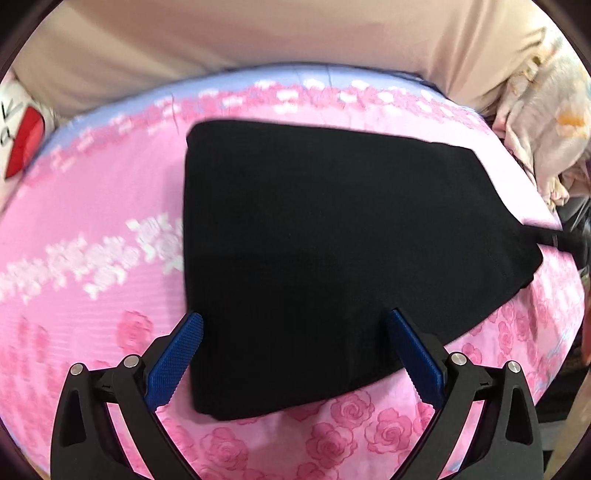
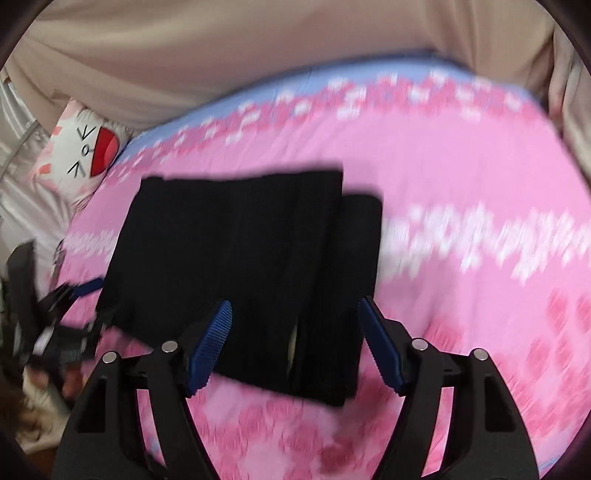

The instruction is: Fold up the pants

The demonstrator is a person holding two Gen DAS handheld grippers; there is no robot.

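The black pants (image 1: 332,251) lie folded into a compact stack on the pink floral bedsheet (image 1: 92,229). In the left wrist view the stack fills the centre of the frame, its near corner reaching down between the fingers. In the right wrist view the pants (image 2: 240,258) sit in the centre-left of the frame, showing two stepped layers: a larger upper block and a narrower edge protruding on the right side.

The left gripper (image 1: 294,321) is released: its blue-padded fingers (image 1: 177,358) stand wide apart, one on each side of the near part of the stack, gripping nothing. Whether the pads touch the fabric cannot be determined.

The right gripper (image 2: 295,308) is likewise released, jaws spread wide over the near right portion of the stack, with no fabric pinched between them. This view is motion-blurred.

The left gripper also appears, blurred, at the lower left edge of the right wrist view, just beside the left edge of the pants.

A beige curtain (image 1: 258,33) spans the top of both frames. A pillow with a cartoon face (image 2: 88,151) rests at the upper left of the right wrist view. Crumpled light fabric (image 1: 543,122) lies at the upper right of the left wrist view.
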